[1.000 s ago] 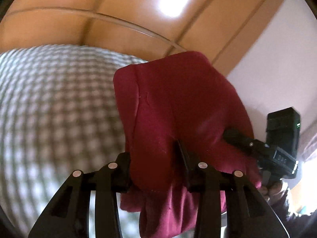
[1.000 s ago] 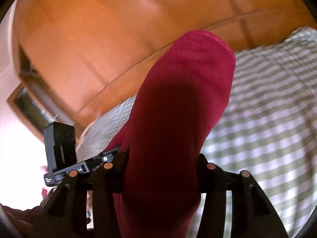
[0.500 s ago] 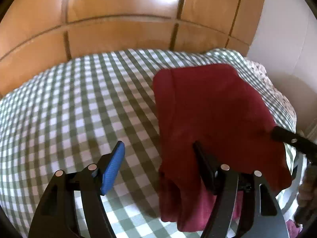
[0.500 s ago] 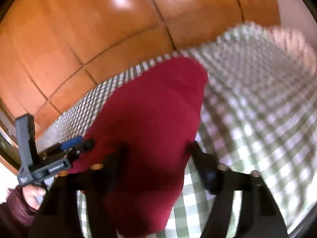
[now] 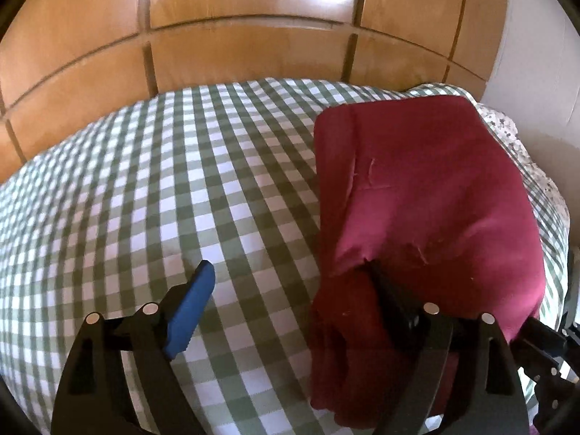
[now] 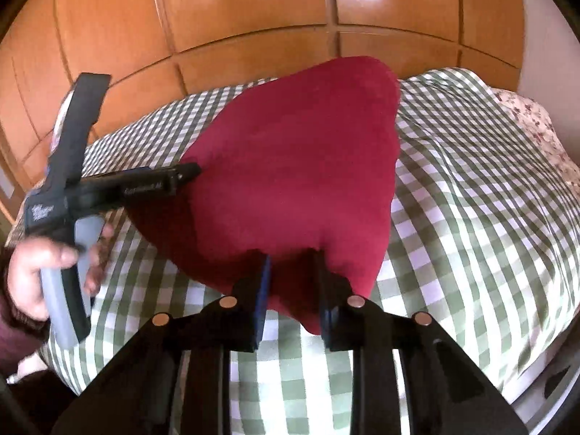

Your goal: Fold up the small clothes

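On the green-checked bed cover (image 5: 152, 195), a folded maroon garment (image 5: 427, 195) lies toward the right edge, with broad bare cover to its left.
Left gripper (image 5: 290, 290) stands spread wide, its right finger tucked under the cloth's near hem. Right gripper (image 6: 291, 282) is partly parted, straddling the near corner without pinching. A wooden headboard (image 6: 253, 18) rises behind.

In the left wrist view, the bedspread (image 5: 163, 188) fills the middle and lower left, with the wooden panels (image 5: 253, 18) behind it across the top. The garment (image 5: 427, 195) lies on the bedspread at the right of the frame, and a wall (image 5: 536, 54) stands at the far right. In the right wrist view, the garment (image 6: 301, 166) sits at centre, the left gripper (image 6: 188, 172) touching its left edge.
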